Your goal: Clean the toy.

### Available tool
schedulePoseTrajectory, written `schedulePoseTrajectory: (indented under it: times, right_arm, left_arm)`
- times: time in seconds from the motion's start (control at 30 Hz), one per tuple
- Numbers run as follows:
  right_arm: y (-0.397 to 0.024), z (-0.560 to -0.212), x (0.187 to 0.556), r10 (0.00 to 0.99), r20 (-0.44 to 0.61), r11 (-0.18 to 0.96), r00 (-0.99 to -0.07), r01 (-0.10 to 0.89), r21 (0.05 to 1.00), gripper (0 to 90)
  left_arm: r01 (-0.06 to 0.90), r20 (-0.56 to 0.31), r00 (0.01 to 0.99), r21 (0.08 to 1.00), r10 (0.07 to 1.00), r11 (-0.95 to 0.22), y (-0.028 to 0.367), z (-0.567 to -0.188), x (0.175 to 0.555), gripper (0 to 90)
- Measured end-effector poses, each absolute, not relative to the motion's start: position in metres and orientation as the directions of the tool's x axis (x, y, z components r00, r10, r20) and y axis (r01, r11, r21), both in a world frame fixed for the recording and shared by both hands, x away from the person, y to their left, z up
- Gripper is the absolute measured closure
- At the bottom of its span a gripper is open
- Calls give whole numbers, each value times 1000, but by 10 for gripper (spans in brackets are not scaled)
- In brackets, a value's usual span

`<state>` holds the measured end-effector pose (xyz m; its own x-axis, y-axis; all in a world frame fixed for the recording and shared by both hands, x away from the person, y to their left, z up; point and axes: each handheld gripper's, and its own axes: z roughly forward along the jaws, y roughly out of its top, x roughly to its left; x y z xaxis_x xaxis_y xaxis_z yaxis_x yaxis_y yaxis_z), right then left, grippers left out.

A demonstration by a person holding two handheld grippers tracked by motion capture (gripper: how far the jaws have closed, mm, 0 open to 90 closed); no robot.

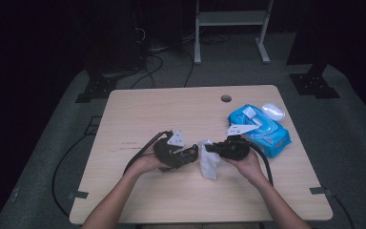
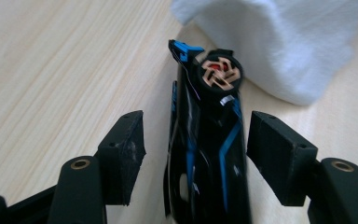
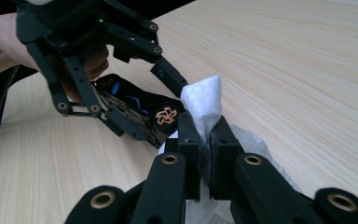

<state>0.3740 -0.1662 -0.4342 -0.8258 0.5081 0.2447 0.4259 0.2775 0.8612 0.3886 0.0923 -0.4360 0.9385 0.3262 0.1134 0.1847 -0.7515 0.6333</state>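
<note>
A black toy car with blue stripes and an orange wheel lies between the jaws of my left gripper. The jaws are open, with a gap on each side of the car. In the right gripper view the car sits low over the table between those jaws. My right gripper is shut on a white wipe, pinching a fold that sticks up as a peak. The wipe hangs onto the table between both grippers, just in front of the car's wheel end.
A blue pack of wipes lies on the wooden table to the right, with a small white object behind it. A round hole is near the far edge. Cables trail from both grippers.
</note>
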Motion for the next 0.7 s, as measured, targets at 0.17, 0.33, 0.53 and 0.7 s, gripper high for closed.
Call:
schedulePoseTrajectory:
  times: [0.17, 0.33, 0.53, 0.7]
  right_arm:
    - [-167, -441, 374, 509, 260, 273, -821, 441, 855, 851]
    - [-164, -446, 376, 505, 280, 264, -816, 455, 851, 851]
    - [-159, -445, 376, 484, 302, 235, -821, 454, 859, 851]
    - [-154, -429, 373, 445, 307, 188, -842, 422, 887, 851]
  left_arm:
    - [194, 135, 943, 520, 304, -832, 78, -438, 392, 457]
    - [182, 127, 952, 498, 279, -848, 74, -436, 391, 572]
    - [164, 138, 946, 578, 293, -799, 81, -434, 386, 573]
    - [123, 153, 942, 672, 299, -731, 89, -426, 376, 573]
